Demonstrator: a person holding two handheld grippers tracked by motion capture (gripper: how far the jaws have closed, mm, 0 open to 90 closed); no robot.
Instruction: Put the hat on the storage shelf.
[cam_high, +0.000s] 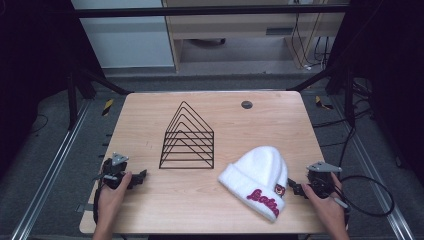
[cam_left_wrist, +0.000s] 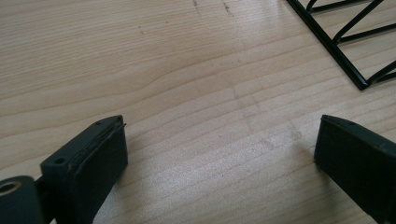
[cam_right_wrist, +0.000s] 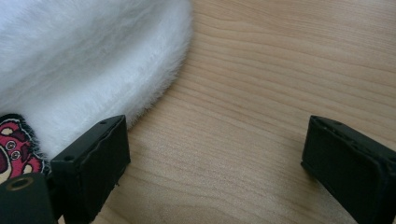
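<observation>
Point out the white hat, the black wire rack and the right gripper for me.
white hat (cam_high: 260, 167): high view, on its fuzzy crown.
black wire rack (cam_high: 188, 161): high view, on its front base bars.
right gripper (cam_high: 295, 187): high view, between its open jaw tips beside the hat.

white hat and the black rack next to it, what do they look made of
The white hat looks like soft, fuzzy knit or plush fabric: its surface shows fine fluffy fibres in the right gripper view, with pink stitched lettering on the cuff. The black rack looks like thin metal wire with a glossy black coating, judging by its slim straight rods and slight sheen; coated plastic cannot be ruled out.
</observation>
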